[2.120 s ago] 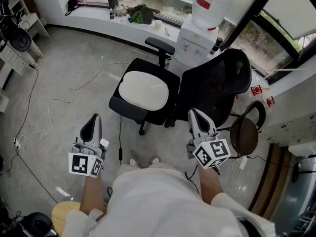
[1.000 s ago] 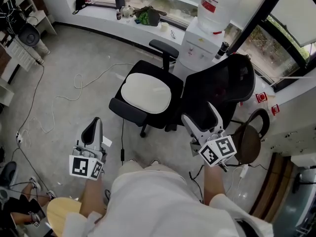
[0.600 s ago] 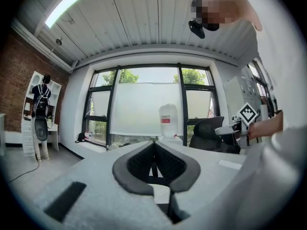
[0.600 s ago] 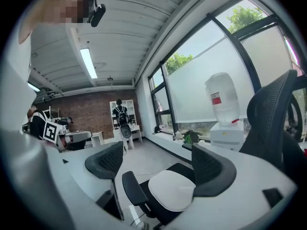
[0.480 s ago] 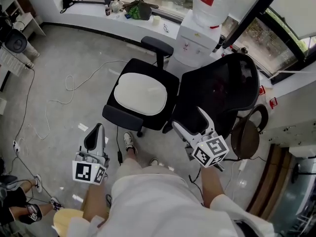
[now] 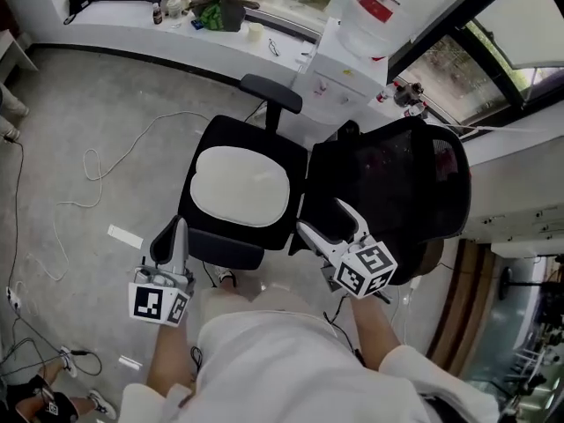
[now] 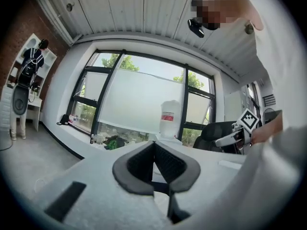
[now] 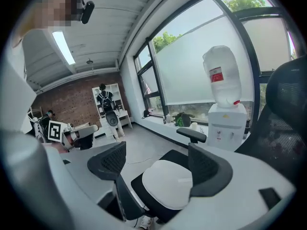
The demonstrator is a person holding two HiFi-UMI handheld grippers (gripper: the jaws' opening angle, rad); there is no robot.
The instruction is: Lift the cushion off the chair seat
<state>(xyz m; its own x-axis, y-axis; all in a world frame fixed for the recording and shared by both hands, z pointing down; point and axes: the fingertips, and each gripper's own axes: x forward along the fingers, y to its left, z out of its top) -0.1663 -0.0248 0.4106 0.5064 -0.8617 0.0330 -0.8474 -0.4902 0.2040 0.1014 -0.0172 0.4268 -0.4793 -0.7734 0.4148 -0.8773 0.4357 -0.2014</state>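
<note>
The cushion (image 6: 240, 186) lies flat in the middle of the black chair seat (image 6: 207, 236), a pale, rounded pad with dark seat showing all round it. It looks soft and light, so weight should be no trouble. It will probably sag and fold if it is taken by one edge only. The best holds look like the rim, one pinch at the near edge and one at the side, getting a jaw under the edge instead of pressing down on the top. The cover looks smooth, so a shallow pinch could slip off.

The left gripper (image 6: 179, 226) has its jaws pressed together with nothing in them, its tip at the near front edge of the seat. The right gripper (image 6: 322, 217) stands wide open beside the seat's right side, near the backrest (image 6: 397, 183). Its jaws have just been closing a little. They hold nothing, and the cushion shows through the gap, some way ahead.

Compared with a second ago, both grippers have come in lower and closer. Then they hung well short of the chair. The cushion has not shifted and neither gripper touches it yet.
</note>
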